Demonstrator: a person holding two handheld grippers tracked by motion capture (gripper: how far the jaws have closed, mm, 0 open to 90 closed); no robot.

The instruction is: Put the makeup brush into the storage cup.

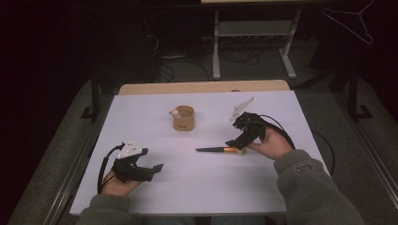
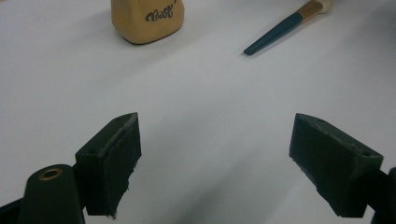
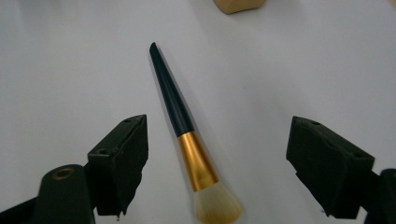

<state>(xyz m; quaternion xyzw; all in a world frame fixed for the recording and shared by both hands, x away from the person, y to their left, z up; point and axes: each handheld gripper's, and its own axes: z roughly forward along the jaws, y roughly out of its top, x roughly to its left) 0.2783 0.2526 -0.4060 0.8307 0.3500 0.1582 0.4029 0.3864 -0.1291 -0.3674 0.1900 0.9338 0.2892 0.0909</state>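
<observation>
A makeup brush (image 1: 219,150) with a dark handle, gold ferrule and cream bristles lies on the white table (image 1: 197,187), handle pointing left. My right gripper (image 1: 236,143) hovers over its bristle end. In the right gripper view the brush (image 3: 187,135) lies between the two wide-apart jaws of that gripper (image 3: 217,123), and neither pad touches it. A tan cup (image 1: 183,118) stands behind the brush, and the left gripper view shows it as a tan cup (image 2: 147,21) with dark lettering. My left gripper (image 1: 157,168) rests near the front left, open and empty (image 2: 215,126).
The table's wooden back edge (image 1: 202,87) runs along the far side. Beyond it are a grey shelf frame (image 1: 253,42) and cables on the dark floor. A wire hanger (image 1: 349,18) hangs at the top right. Bare table lies between the two grippers.
</observation>
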